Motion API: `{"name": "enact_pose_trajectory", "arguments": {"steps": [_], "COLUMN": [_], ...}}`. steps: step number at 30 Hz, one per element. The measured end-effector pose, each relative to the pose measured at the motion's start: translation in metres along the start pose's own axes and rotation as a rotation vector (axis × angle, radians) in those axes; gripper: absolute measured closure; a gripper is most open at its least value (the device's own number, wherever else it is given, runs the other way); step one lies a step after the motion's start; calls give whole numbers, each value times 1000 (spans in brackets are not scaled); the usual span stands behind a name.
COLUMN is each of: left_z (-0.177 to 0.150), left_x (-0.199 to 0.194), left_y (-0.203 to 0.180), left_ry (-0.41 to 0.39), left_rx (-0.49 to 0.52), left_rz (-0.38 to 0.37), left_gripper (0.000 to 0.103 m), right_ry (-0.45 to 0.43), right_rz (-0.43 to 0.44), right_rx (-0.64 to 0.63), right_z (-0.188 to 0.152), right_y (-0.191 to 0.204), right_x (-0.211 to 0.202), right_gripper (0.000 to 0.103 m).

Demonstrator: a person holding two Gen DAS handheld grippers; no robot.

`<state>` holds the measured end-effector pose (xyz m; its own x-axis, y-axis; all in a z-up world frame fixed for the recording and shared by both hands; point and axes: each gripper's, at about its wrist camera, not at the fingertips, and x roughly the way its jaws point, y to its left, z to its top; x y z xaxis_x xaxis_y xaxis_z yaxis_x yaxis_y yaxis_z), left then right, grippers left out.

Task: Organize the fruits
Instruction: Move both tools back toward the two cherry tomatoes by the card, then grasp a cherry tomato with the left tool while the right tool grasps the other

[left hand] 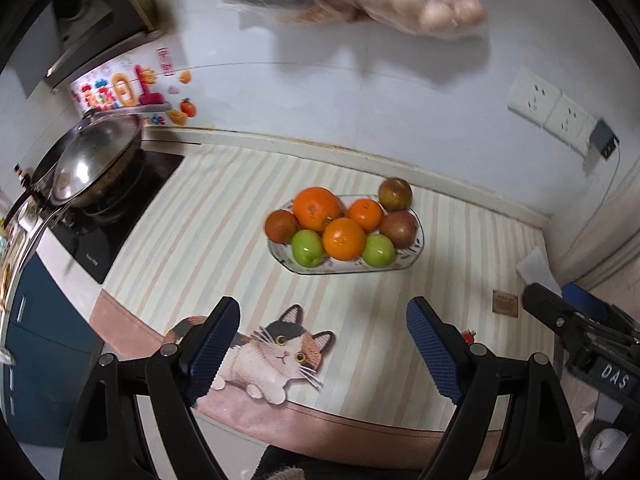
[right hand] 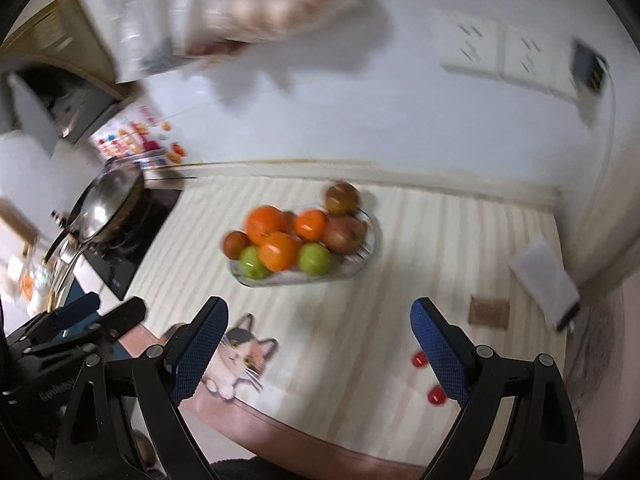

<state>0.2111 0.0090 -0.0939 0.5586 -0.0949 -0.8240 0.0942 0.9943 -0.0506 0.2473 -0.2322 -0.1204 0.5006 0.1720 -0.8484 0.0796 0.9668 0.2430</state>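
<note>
A glass dish [left hand: 404, 265] sits mid-counter on the striped mat, piled with three oranges [left hand: 316, 208], two green apples [left hand: 306, 248] and reddish apples [left hand: 399, 229]. One more reddish apple [left hand: 395, 194] rests at the dish's back right edge. The right wrist view shows the same dish [right hand: 370, 244] and fruit [right hand: 280, 251], blurred. My left gripper [left hand: 320, 344] hangs open above the counter's near edge, nothing between its blue pads. My right gripper [right hand: 316, 344] is open too and holds nothing; it shows at the right edge of the left wrist view [left hand: 560, 320].
A lidded wok [left hand: 86, 168] sits on a black hob at left. A bag of eggs [left hand: 420, 0] hangs on the wall above. Wall sockets [left hand: 552, 108] and a plugged charger are at right. A white box [right hand: 544, 276] lies at the counter's right end. Small red items [right hand: 420, 358] lie near the front edge.
</note>
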Motion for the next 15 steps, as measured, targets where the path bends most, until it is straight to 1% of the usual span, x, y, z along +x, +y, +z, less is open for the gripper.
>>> {"name": "enact_pose_trajectory", "arguments": {"steps": [4, 5, 6, 7, 8, 9, 10, 11, 15], "left_z": [0, 0, 1, 1, 1, 0, -1, -1, -13], "left_x": [29, 38, 48, 57, 67, 78, 90, 99, 144], "left_y": [-36, -47, -58, -68, -78, -90, -101, -109, -141], "left_ry": [47, 61, 75, 88, 104, 125, 147, 167, 274], "left_rx": [89, 113, 141, 165, 189, 213, 238, 257, 330], "left_rz": [-10, -13, -14, -17, -21, -24, -30, -35, -62], "left_gripper": [18, 18, 18, 18, 18, 18, 18, 18, 18], "right_ry": [47, 61, 77, 92, 111, 128, 143, 158, 207], "right_rz": [-65, -81, -92, -100, -99, -92, -80, -67, -44], "right_rx": [144, 175, 201, 223, 246, 263, 276, 290, 346], "right_z": [-19, -26, -33, -40, -49, -56, -64, -72, -103], "right_y": [-66, -82, -97, -109, -122, -130, -137, -143, -158], "right_x": [19, 26, 33, 40, 49, 57, 64, 74, 112], "right_gripper": [8, 10, 16, 19, 25, 32, 36, 42, 49]}}
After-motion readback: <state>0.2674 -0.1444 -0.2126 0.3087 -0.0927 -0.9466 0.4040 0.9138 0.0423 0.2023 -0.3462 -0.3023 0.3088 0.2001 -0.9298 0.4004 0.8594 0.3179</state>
